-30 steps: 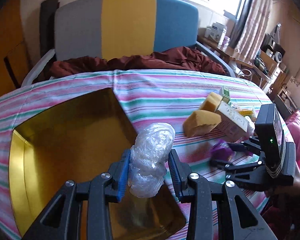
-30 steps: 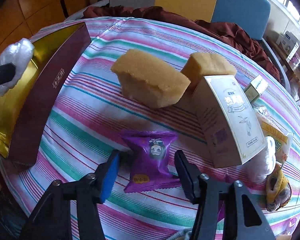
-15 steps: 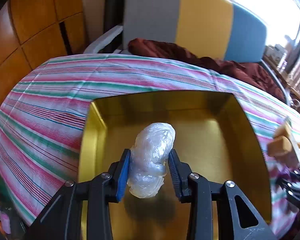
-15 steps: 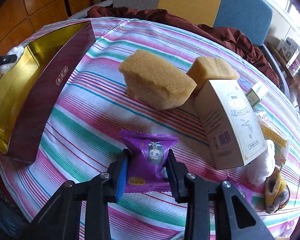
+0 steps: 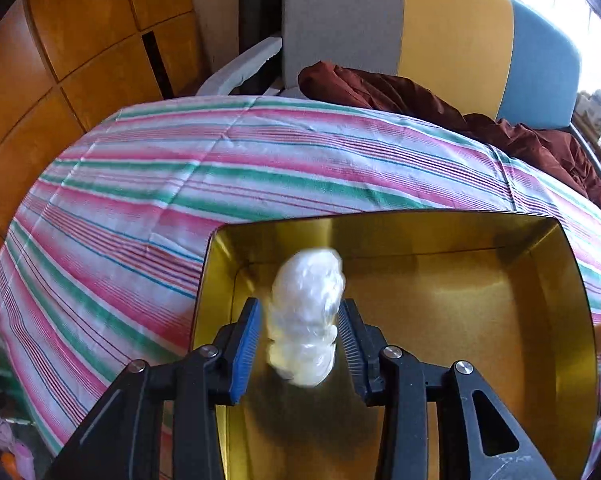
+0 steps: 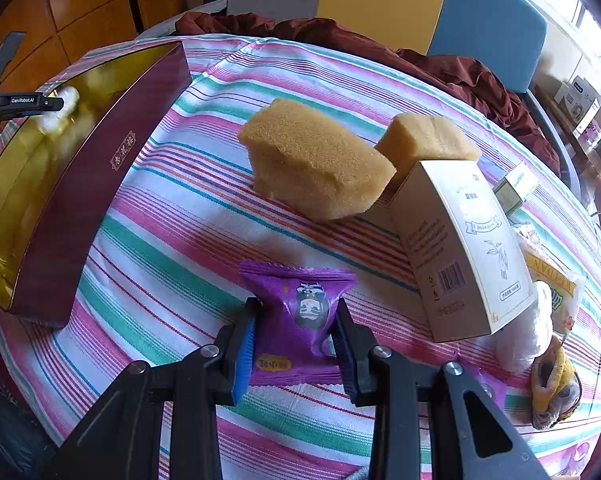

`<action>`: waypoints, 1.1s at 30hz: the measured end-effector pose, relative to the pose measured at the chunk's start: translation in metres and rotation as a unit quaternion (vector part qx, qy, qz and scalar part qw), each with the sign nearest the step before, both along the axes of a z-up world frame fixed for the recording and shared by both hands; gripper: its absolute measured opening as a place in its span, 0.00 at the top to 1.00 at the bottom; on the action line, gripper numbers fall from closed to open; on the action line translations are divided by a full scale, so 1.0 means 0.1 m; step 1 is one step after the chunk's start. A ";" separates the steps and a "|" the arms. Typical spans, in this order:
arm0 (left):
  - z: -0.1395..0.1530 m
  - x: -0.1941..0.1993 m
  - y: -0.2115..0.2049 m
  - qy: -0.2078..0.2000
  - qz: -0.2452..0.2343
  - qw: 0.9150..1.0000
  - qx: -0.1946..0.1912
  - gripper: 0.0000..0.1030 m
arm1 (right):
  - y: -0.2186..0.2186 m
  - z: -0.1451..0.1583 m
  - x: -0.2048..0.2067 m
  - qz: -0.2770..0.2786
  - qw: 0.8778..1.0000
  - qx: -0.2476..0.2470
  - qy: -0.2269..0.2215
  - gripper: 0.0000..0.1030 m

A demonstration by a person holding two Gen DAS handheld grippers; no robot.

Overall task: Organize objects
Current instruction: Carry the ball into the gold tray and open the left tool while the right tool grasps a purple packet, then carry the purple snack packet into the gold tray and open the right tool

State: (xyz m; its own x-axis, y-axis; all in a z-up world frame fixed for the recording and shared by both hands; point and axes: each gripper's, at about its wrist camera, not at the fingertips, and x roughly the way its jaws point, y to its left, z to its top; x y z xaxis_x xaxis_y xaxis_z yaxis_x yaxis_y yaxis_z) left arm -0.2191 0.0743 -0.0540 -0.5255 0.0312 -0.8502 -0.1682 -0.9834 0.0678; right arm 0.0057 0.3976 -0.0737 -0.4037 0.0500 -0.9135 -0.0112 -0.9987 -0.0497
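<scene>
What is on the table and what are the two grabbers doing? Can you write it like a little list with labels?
table cover: striped cloth
box: gold inside, dark red outside
left gripper: over the box, jaws opening around a plastic-wrapped bundle
right gripper: shut on a purple snack packet
sponges: two yellow blocks
carton: white, leaning by the sponges

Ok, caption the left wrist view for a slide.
Left gripper opening, releasing a clear plastic bundle over the gold-lined box.

Purple snack packet (image 6: 300,316) between right claw (image 6: 296,344) pads
</scene>
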 end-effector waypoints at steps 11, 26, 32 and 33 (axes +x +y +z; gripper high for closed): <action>0.31 0.51 -0.11 0.045 -0.003 0.999 0.019 0.48 | -0.01 0.00 -0.02 -0.001 1.000 0.001 0.000 0.66; 0.48 1.57 -0.15 0.053 -0.039 0.994 0.092 0.45 | -0.03 0.01 -0.10 -0.015 1.000 -0.008 -0.001 0.67; 0.47 1.70 -0.35 0.052 -0.021 0.993 0.099 0.45 | -0.16 0.05 -0.08 -0.015 1.000 -0.021 0.004 0.67; 0.47 1.72 -0.39 0.053 -0.017 0.993 0.101 0.45 | -0.18 0.06 -0.07 -0.015 1.000 -0.026 0.008 0.67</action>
